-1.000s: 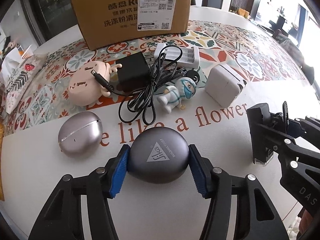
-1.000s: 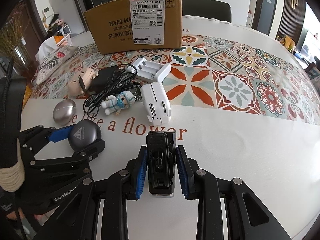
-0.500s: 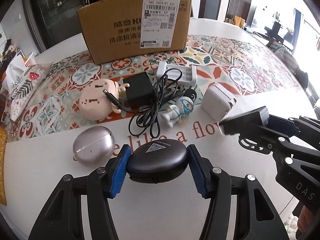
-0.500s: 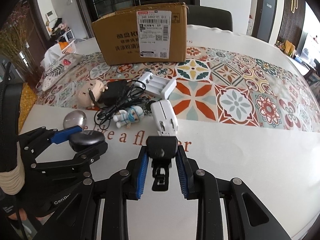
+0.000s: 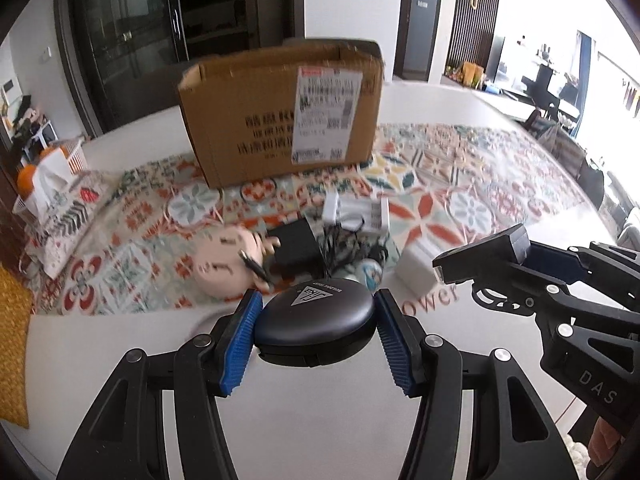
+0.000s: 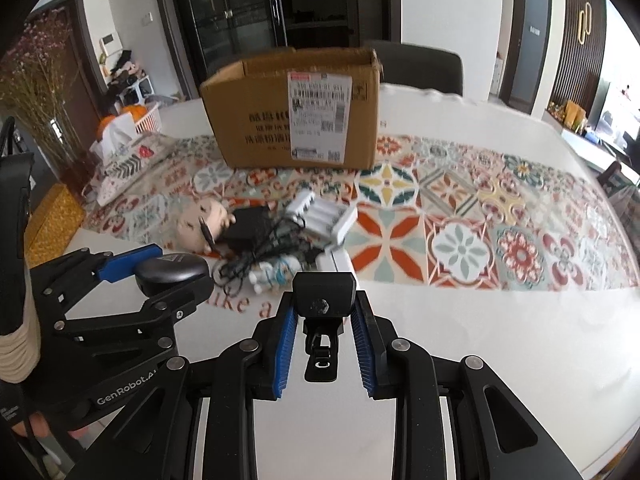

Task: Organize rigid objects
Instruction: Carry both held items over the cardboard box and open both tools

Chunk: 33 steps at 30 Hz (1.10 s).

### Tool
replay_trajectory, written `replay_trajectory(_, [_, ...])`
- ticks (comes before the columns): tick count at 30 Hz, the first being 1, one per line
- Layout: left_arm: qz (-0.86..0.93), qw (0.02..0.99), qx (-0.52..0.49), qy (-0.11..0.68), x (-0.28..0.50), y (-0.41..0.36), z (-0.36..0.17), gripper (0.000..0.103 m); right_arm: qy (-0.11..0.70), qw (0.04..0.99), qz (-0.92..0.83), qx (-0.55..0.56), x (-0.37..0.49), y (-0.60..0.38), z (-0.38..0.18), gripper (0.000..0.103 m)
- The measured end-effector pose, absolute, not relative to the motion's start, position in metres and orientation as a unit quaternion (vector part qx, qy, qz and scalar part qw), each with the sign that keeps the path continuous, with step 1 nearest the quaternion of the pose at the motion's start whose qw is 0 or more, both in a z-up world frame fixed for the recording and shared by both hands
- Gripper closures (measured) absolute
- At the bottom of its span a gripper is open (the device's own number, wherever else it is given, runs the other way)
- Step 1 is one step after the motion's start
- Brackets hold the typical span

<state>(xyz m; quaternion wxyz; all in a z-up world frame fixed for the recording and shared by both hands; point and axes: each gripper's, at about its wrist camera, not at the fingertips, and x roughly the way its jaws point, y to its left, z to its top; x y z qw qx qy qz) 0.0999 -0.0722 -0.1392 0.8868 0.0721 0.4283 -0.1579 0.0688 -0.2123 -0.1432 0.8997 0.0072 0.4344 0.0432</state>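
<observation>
Cardboard box (image 5: 280, 116) is standing open-topped at the far end of the clutter, so I am reading it as the drop target. I am clamping my left gripper (image 5: 316, 334) on the dark round earbud case (image 5: 315, 322), blue pads (image 5: 239, 344) pressing both its sides, case held clear of the table (image 5: 120, 340), well short of the box. I am pinching my right gripper (image 6: 323, 334) nearly closed on the narrow black clip mount (image 6: 323, 298), also held short of the box. Between my grippers and the box are lying the pink figurine (image 5: 224, 260), black adapter with cable (image 5: 298, 250), white battery charger (image 5: 356, 212) and white plug (image 5: 416, 272), all still unsorted.
</observation>
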Motion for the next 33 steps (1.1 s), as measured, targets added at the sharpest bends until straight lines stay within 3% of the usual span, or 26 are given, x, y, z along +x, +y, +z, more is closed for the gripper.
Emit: replay_trajectory(33, [-0.163, 0.937, 0.059, 0.303, 0.208, -0.046, -0.027, 0.046, 0.265, 0.963, 0.047, -0.012, 0.163, -0.18, -0.031, 0.075])
